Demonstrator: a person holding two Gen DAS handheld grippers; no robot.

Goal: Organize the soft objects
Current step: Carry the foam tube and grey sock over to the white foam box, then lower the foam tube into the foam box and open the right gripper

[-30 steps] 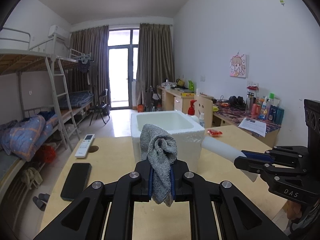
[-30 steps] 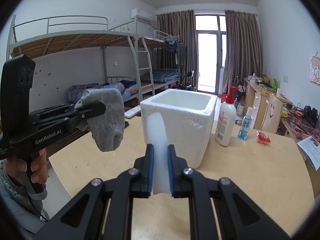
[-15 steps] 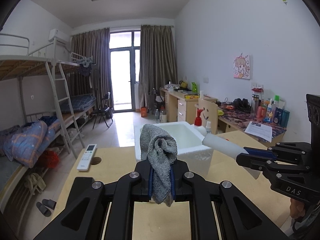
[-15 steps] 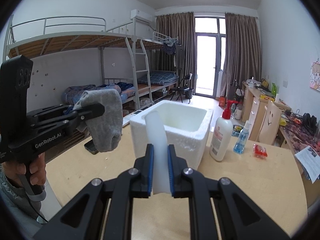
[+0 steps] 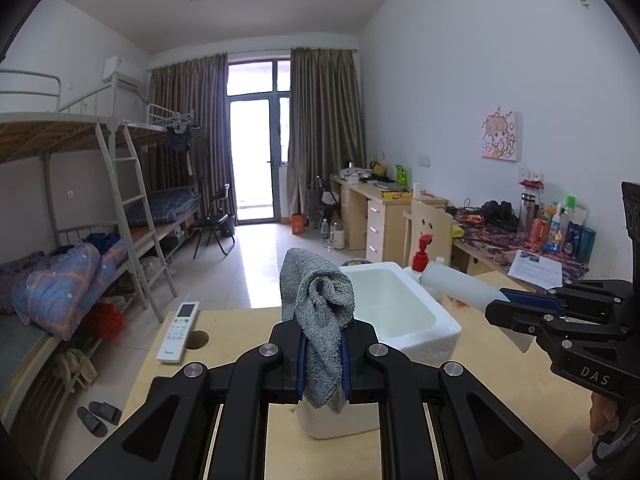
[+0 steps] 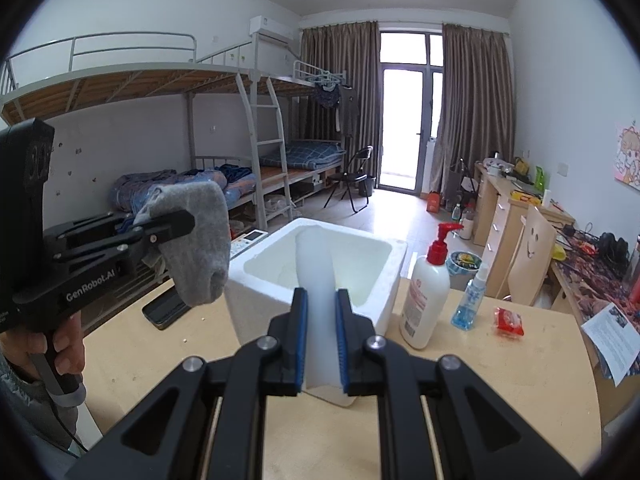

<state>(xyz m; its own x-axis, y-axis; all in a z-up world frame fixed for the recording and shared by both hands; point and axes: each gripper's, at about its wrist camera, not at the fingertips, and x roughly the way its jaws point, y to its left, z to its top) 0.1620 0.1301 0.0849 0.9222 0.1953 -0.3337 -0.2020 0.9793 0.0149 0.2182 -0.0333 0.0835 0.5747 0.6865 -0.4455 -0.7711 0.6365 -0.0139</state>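
My left gripper is shut on a grey knitted cloth that stands up between its blue pads and droops below them. My right gripper is shut on a white foam strip that sticks forward over the open white foam box. The box stands on the wooden table directly ahead of both grippers, and its inside looks bare. In the left wrist view the right gripper reaches in from the right, the foam strip pointing toward the box. In the right wrist view the left gripper holds the cloth just left of the box.
Right of the box stand a white lotion bottle with a red pump, a small blue spray bottle and a red packet. A remote and a black phone lie left of it. A printed sheet overhangs the right edge.
Both grippers have risen and come closer to the box, which now sits lower in both views with its inside showing. Both grips are unchanged.
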